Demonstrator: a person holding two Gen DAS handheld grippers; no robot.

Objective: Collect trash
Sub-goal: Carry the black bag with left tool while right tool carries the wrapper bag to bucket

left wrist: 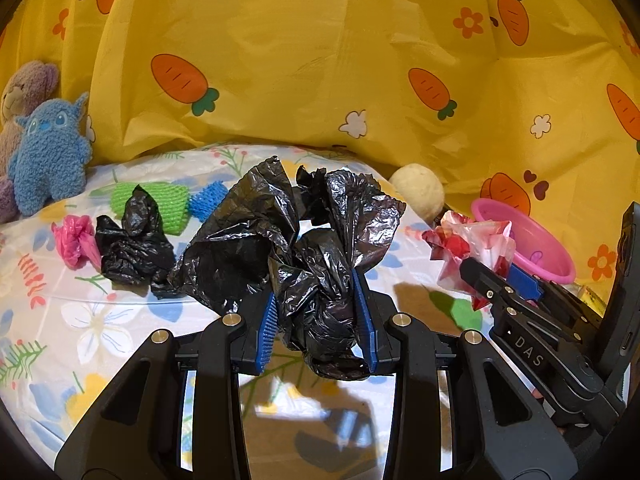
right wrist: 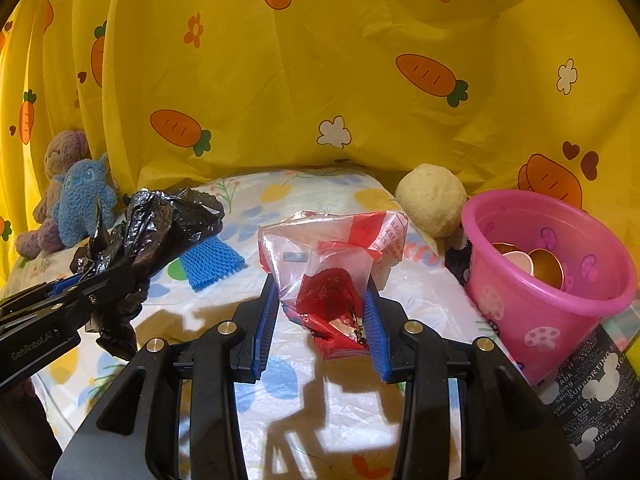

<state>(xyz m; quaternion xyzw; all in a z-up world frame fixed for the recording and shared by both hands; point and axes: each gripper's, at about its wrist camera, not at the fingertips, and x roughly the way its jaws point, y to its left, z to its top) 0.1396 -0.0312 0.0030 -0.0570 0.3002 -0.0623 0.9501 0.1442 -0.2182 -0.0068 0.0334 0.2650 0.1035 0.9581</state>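
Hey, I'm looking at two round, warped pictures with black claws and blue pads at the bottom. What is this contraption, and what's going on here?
These are two hand-held grippers, each carrying a wide-angle camera that looks along its fingers; no robot arm is involved. One picture comes from the left gripper, clamped on a crumpled black plastic bag. The other comes from the right gripper, clamped on a clear and red plastic wrapper. Below them is a floral table cover. On it lie a smaller black bag wad and a pink plastic scrap. A pink plastic bucket stands at the right.
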